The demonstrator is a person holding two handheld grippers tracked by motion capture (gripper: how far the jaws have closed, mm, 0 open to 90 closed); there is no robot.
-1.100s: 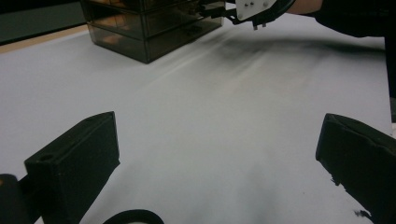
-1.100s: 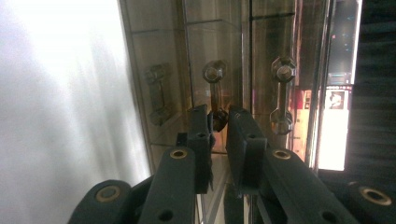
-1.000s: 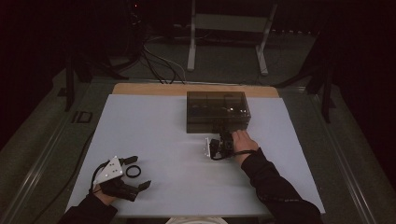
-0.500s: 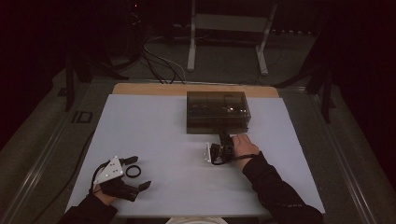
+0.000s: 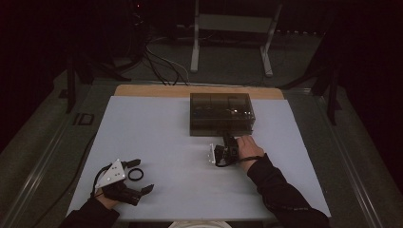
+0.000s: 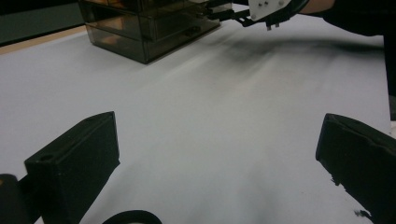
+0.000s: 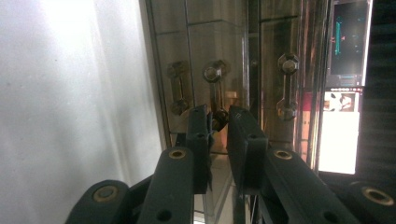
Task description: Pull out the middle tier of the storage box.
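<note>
A dark see-through drawer box (image 5: pixel 221 114) stands at the table's far middle, and its corner shows in the left gripper view (image 6: pixel 144 28). My right gripper (image 5: pixel 228 139) is at the box's front. In the right gripper view its jaws (image 7: pixel 219 116) stand nearly closed around the lower end of a metal drawer handle (image 7: pixel 214 77). My left gripper (image 5: pixel 142 175) rests open at the near left of the table, jaws wide apart (image 6: pixel 217 163). A black ring (image 5: pixel 135 174) lies between them on the sheet, with its edge at the bottom of the left gripper view (image 6: pixel 133 217).
A white sheet (image 5: pixel 166 142) covers the table, with a wooden strip (image 5: pixel 142 90) along its far edge. Two more handles (image 7: pixel 287 86) show on the box front. Cables and a metal stand (image 5: pixel 195 42) sit on the dark floor beyond.
My right gripper has drawn back a little from the box front toward the person. The left gripper and the ring have not moved.
</note>
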